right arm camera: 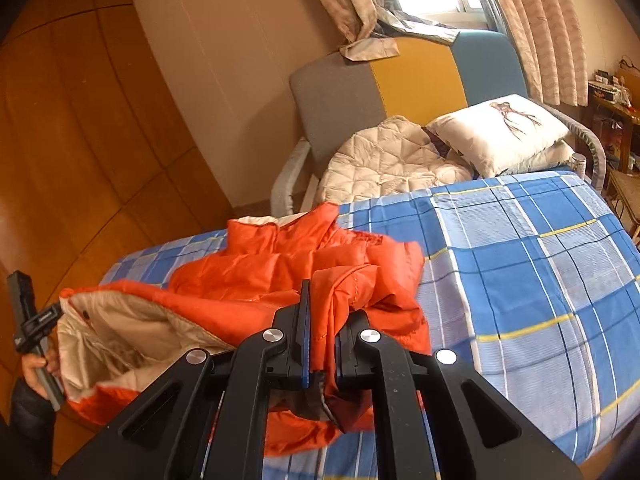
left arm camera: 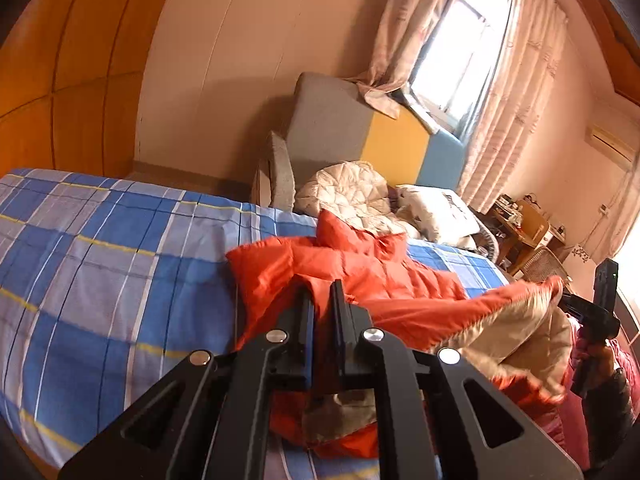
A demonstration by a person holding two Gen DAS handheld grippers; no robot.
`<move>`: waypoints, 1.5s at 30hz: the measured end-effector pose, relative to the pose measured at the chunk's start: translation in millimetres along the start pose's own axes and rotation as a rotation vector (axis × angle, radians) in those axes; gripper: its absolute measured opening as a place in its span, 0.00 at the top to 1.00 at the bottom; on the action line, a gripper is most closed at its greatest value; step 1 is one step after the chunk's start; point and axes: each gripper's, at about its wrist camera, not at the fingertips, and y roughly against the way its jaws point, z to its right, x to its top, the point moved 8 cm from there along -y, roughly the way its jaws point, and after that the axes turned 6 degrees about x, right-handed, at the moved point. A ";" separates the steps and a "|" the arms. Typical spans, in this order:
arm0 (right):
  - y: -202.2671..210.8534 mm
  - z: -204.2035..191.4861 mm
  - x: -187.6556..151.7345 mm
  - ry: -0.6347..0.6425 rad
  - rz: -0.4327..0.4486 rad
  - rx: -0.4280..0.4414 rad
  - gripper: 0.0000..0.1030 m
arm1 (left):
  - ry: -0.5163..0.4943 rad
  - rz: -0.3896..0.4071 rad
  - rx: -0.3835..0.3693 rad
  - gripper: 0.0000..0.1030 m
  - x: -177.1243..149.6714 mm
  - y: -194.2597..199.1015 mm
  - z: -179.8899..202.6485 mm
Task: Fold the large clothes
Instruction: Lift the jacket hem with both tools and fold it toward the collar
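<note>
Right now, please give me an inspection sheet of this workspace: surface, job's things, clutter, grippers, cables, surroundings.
Surface: bed with a blue checked sheet, wrinkled near the jacket.
Job's things: orange jacket lies crumpled on the bed, beige lining showing at its near edge, which is held up.
Clutter: white quilted jacket and pillow on the chair beyond the bed.
Grippers: left gripper shut on the orange jacket; right gripper shut on the orange jacket.
Cables: nothing seen.
Surroundings: wooden wardrobe, window with curtains, crowded desk.
</note>
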 end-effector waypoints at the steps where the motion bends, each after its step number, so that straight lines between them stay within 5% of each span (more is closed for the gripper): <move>1: -11.0 2.9 6.2 -0.007 -0.006 -0.007 0.92 | 0.003 -0.007 0.000 0.93 3.8 -8.6 -0.5; 9: -88.5 36.4 25.1 -0.070 -0.062 -0.092 0.92 | 0.059 -0.095 0.078 0.89 28.2 -102.4 -21.1; 11: -100.4 43.4 26.7 -0.090 -0.066 -0.104 0.85 | 0.074 -0.111 0.082 0.85 29.9 -118.1 -24.8; 13: -110.0 48.8 28.9 -0.120 -0.073 -0.093 0.72 | 0.096 -0.129 0.087 0.73 30.9 -130.4 -28.2; 14: -113.7 50.8 30.0 -0.134 -0.074 -0.088 0.66 | 0.105 -0.126 0.084 0.54 31.9 -132.6 -29.2; 15: -116.5 51.9 30.9 -0.151 -0.074 -0.072 0.53 | 0.121 -0.099 0.114 0.22 36.3 -131.8 -33.8; 16: -117.2 52.2 32.1 -0.165 -0.069 -0.055 0.41 | 0.138 -0.077 0.126 0.14 39.4 -130.0 -37.1; 18: -114.8 51.3 36.3 -0.186 -0.040 -0.021 0.23 | 0.186 -0.052 0.098 0.12 46.7 -123.5 -43.8; 20: -104.8 51.0 40.2 -0.180 -0.001 -0.027 0.19 | 0.199 -0.038 0.094 0.12 47.4 -117.2 -52.1; 28: -62.4 87.1 -23.9 -0.233 -0.037 -0.061 0.15 | 0.188 -0.161 -0.018 0.18 -39.5 -107.5 -63.9; 30: -64.2 99.1 -53.6 -0.270 -0.083 -0.074 0.16 | 0.195 -0.213 -0.070 0.34 -67.2 -110.5 -57.9; 32: -70.9 102.1 -71.0 -0.280 -0.111 -0.077 0.26 | 0.194 -0.239 -0.096 0.57 -82.5 -114.0 -51.2; 34: -78.1 99.3 -79.0 -0.298 -0.129 -0.048 0.57 | 0.211 -0.236 -0.112 0.78 -88.0 -114.1 -46.5; 36: -78.1 93.1 -79.4 -0.303 -0.128 -0.025 0.76 | 0.209 -0.208 -0.113 0.92 -84.9 -105.6 -40.2; 39: -63.4 82.0 -71.8 -0.293 -0.096 0.003 0.88 | 0.195 -0.176 -0.118 0.95 -81.1 -87.3 -32.9; 45: -20.1 55.0 -73.0 -0.213 -0.090 0.027 0.90 | 0.187 -0.144 -0.129 0.96 -86.2 -44.0 -29.7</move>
